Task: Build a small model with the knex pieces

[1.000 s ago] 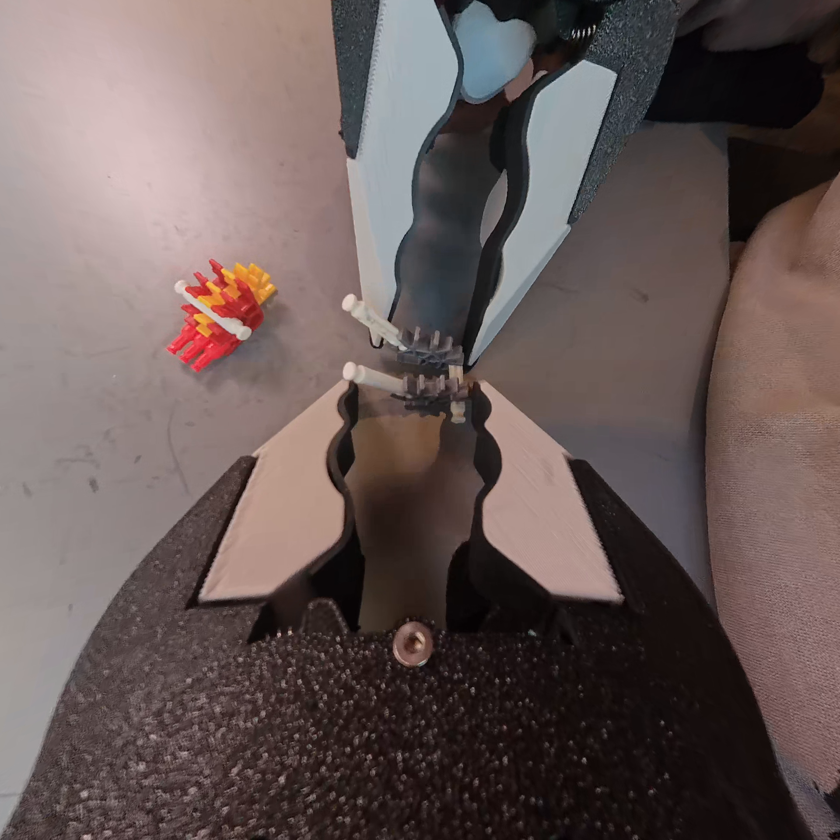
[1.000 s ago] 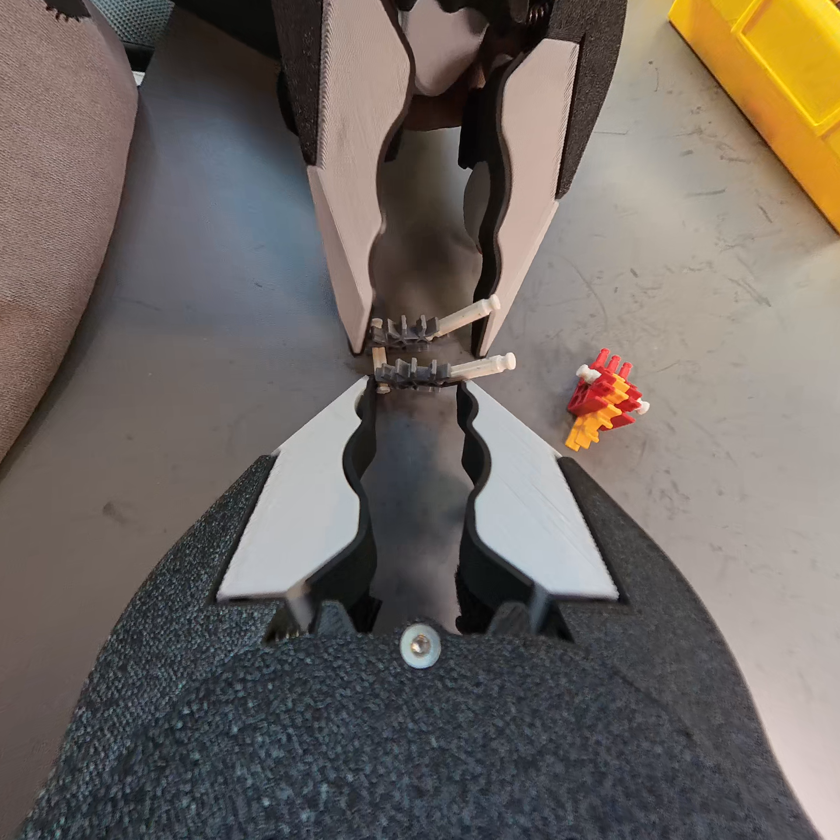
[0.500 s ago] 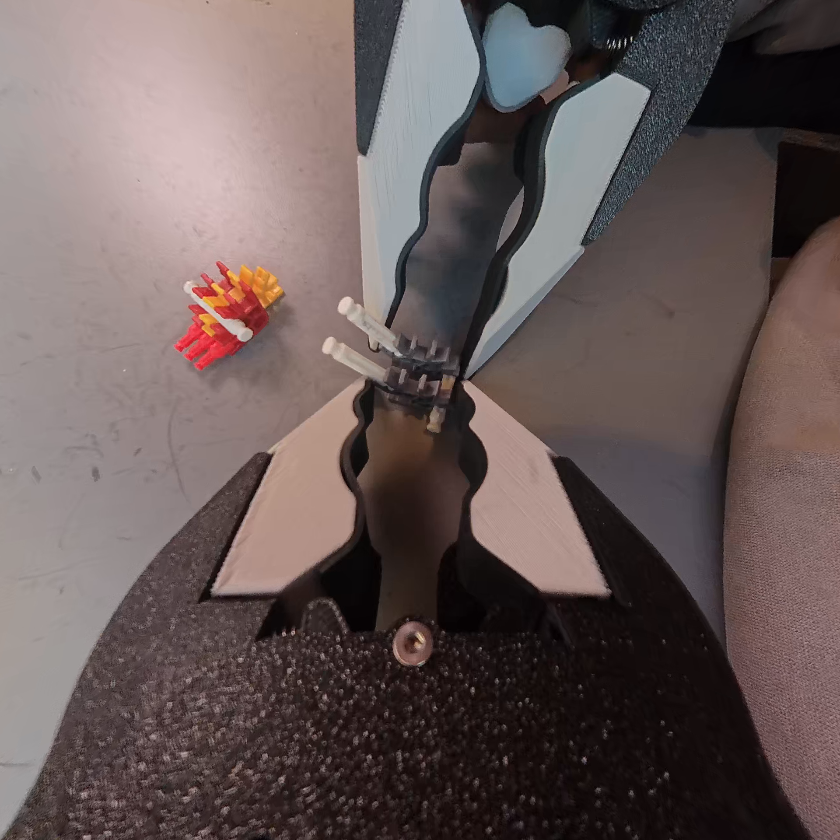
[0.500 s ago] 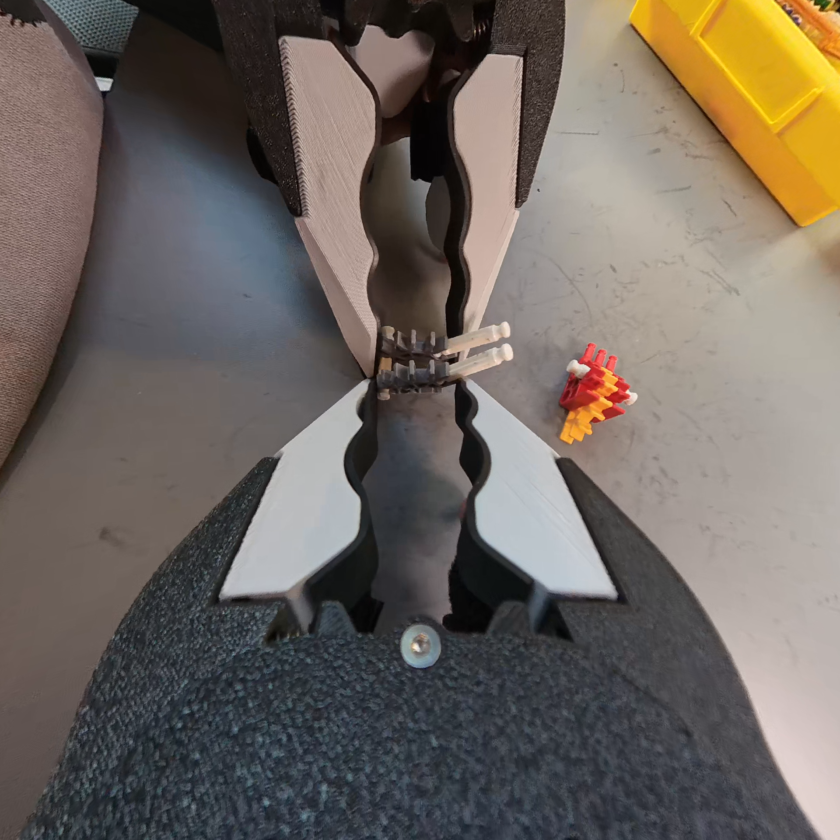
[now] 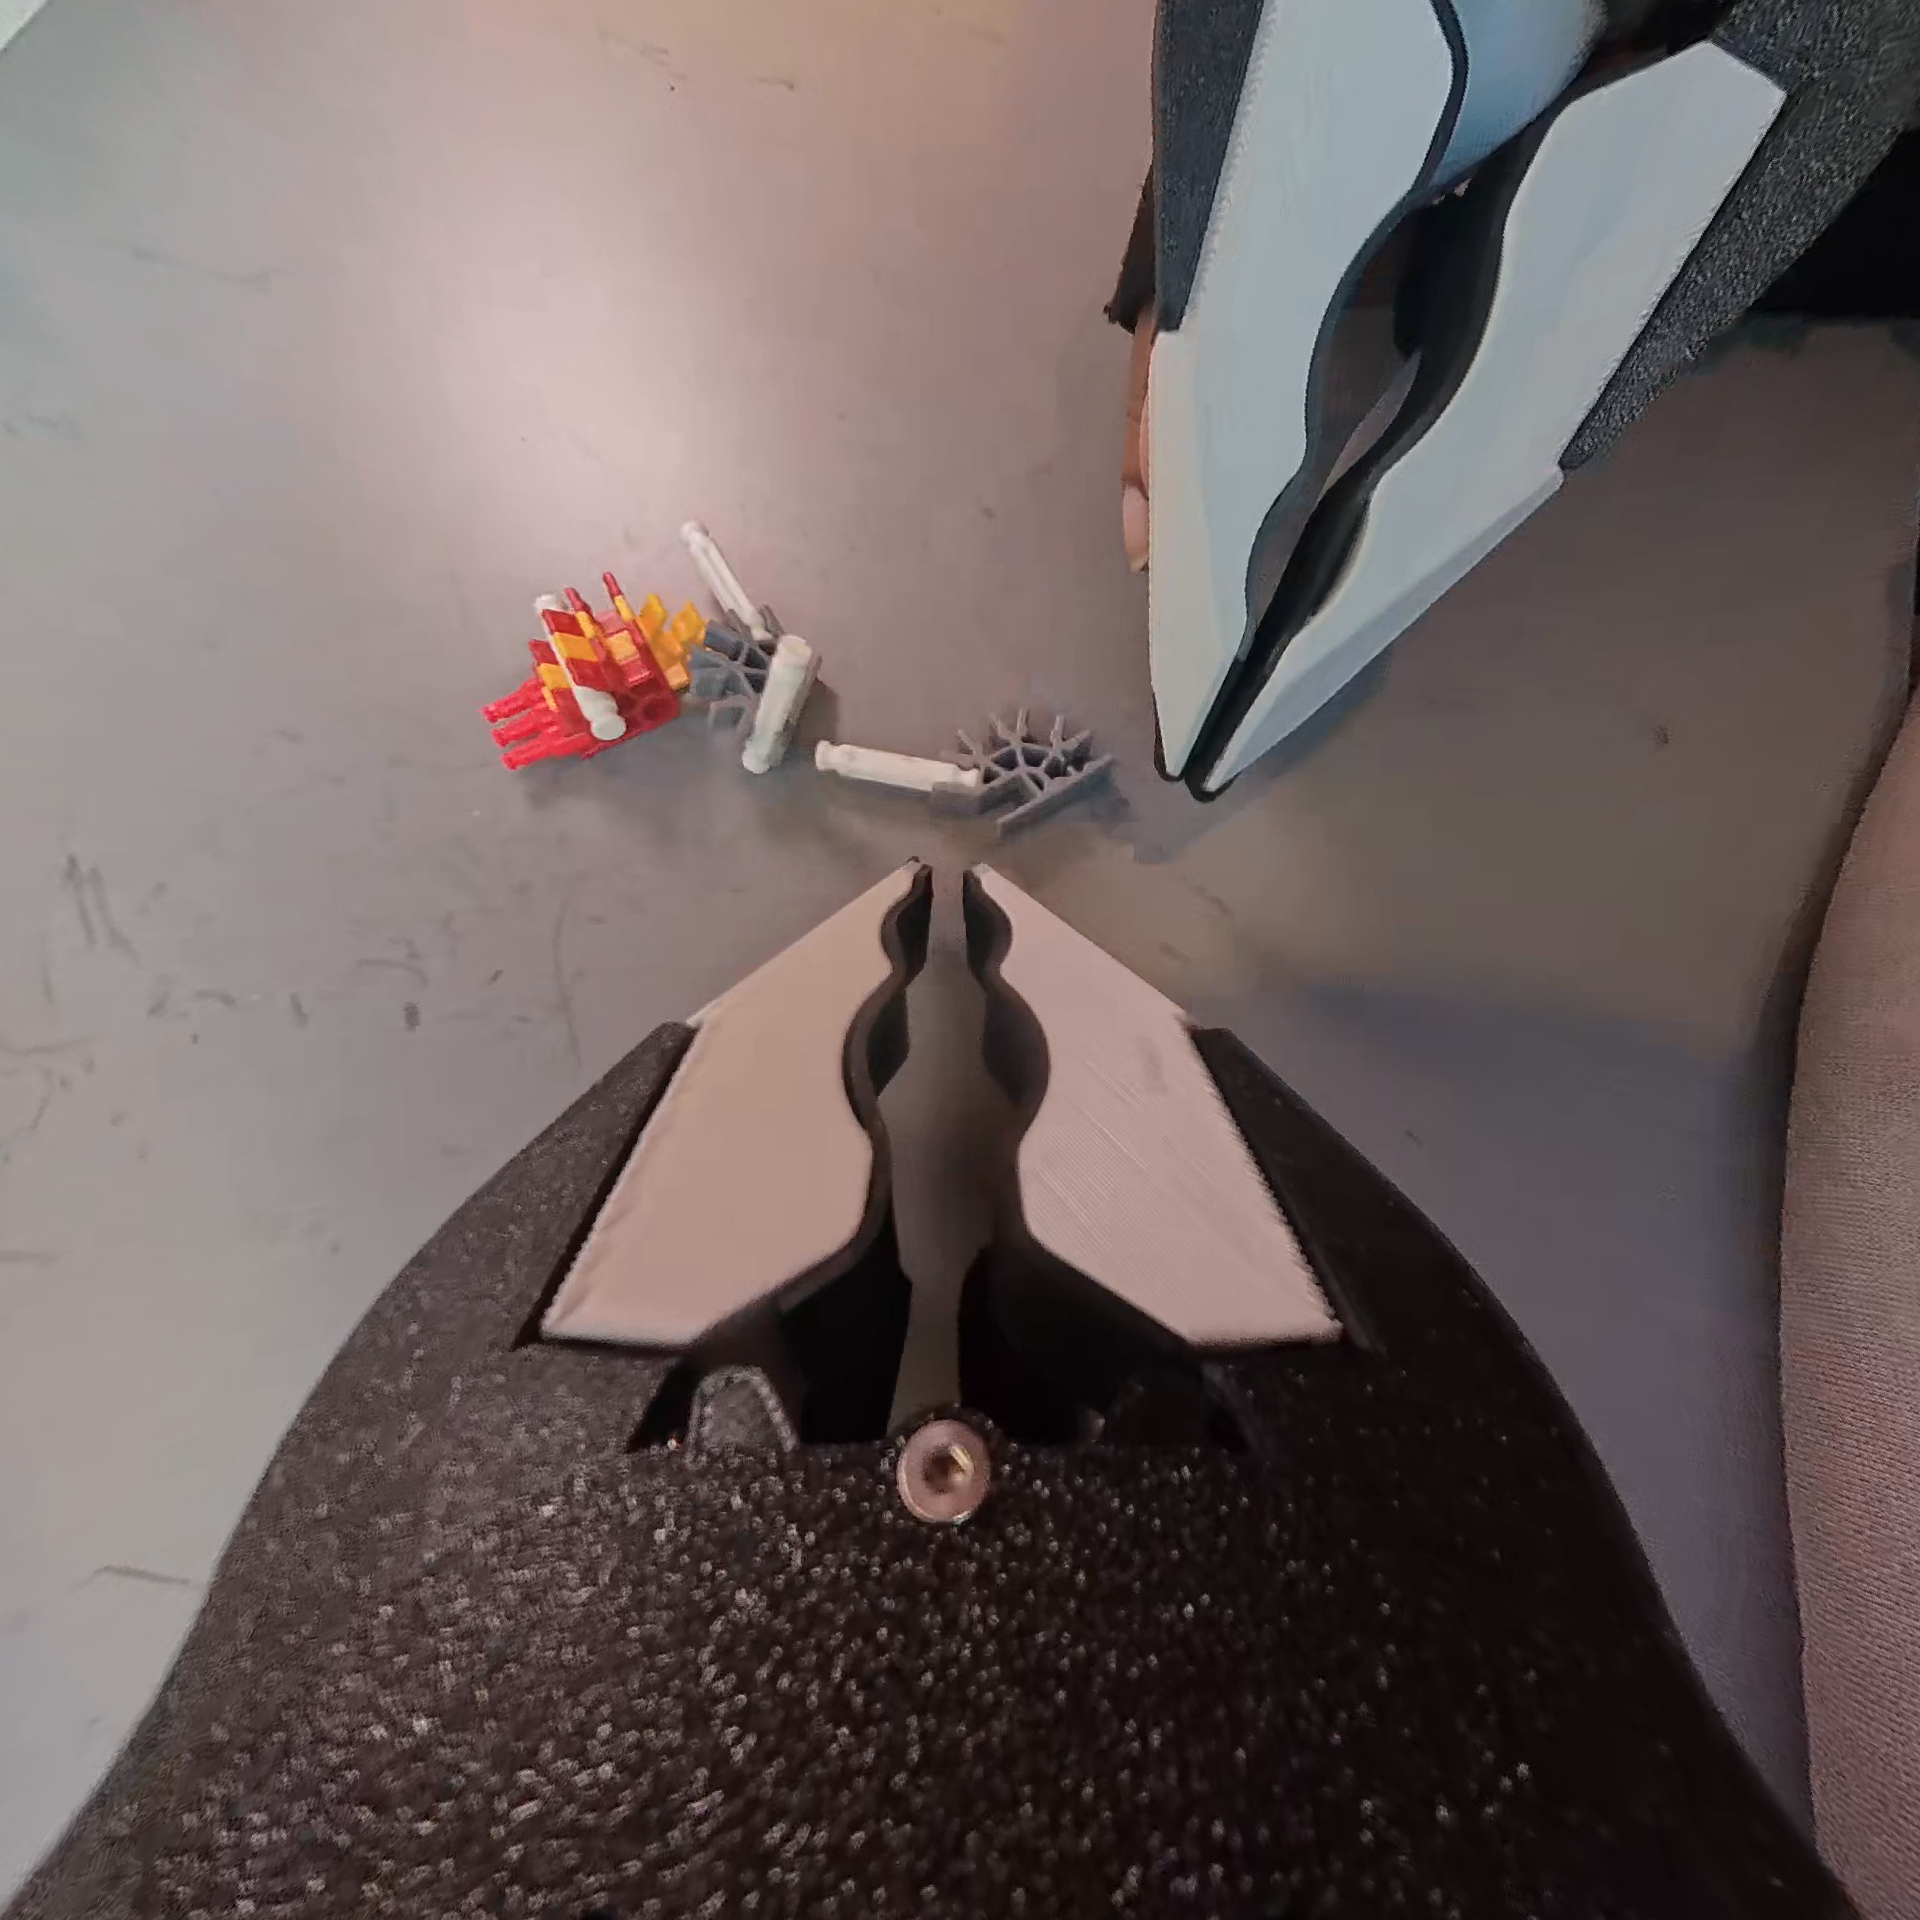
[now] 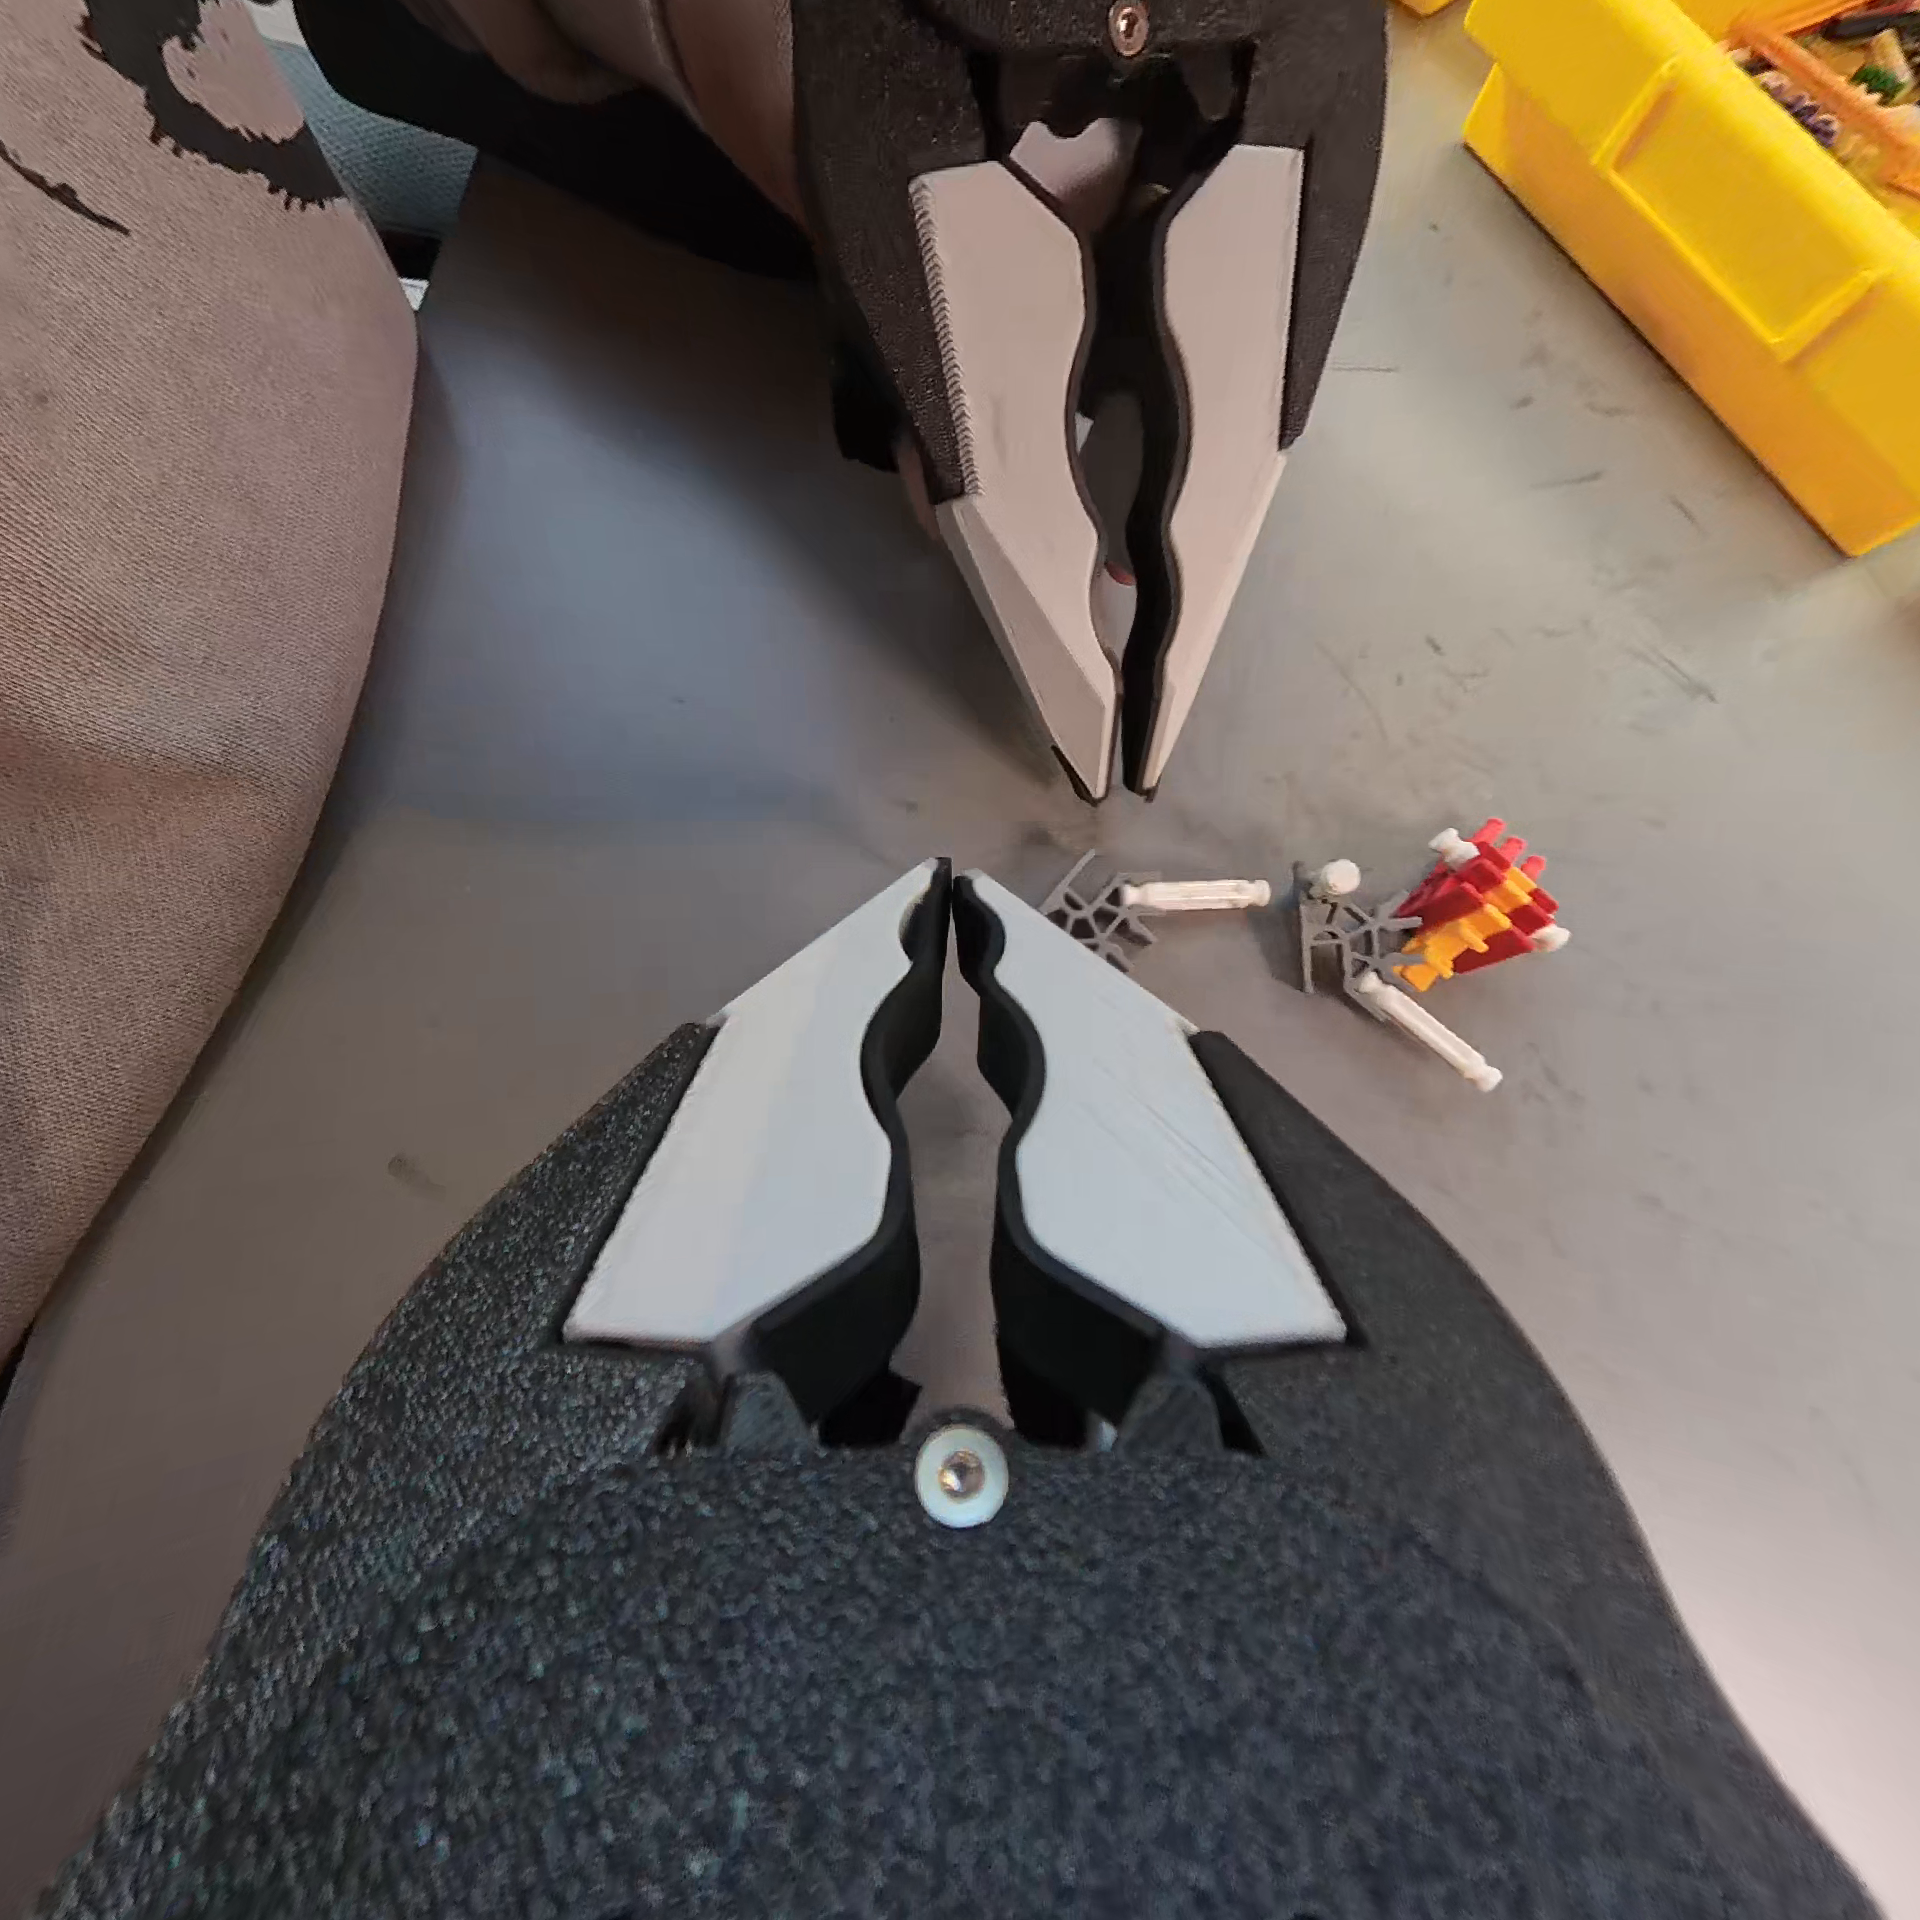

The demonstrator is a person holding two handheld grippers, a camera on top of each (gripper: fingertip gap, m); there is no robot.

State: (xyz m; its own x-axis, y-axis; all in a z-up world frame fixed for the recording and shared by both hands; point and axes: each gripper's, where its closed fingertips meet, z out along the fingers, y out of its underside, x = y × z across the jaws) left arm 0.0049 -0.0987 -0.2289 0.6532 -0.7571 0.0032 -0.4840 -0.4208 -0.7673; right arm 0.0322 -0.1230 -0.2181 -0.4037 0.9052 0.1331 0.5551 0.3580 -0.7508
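Connectors, grey with white rods, lie loose on the table [image 5: 416, 312]: one [image 5: 1023, 774] just beyond both grippers' tips, another [image 5: 743, 665] touching a red-yellow cluster [image 5: 603, 670]. Left gripper [image 5: 943, 871] and right gripper [image 6: 951, 871] show fingers nearly together, holding nothing. Any pickup would need wider fingers squarely across a grey hub.

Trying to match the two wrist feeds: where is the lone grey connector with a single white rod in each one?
Left wrist view: grey connector with a single white rod lies centre, just beyond the left gripper.
Right wrist view: same piece, right of centre, beside the right gripper.
Shared landmark: red and yellow cluster, farther along the rod's direction.
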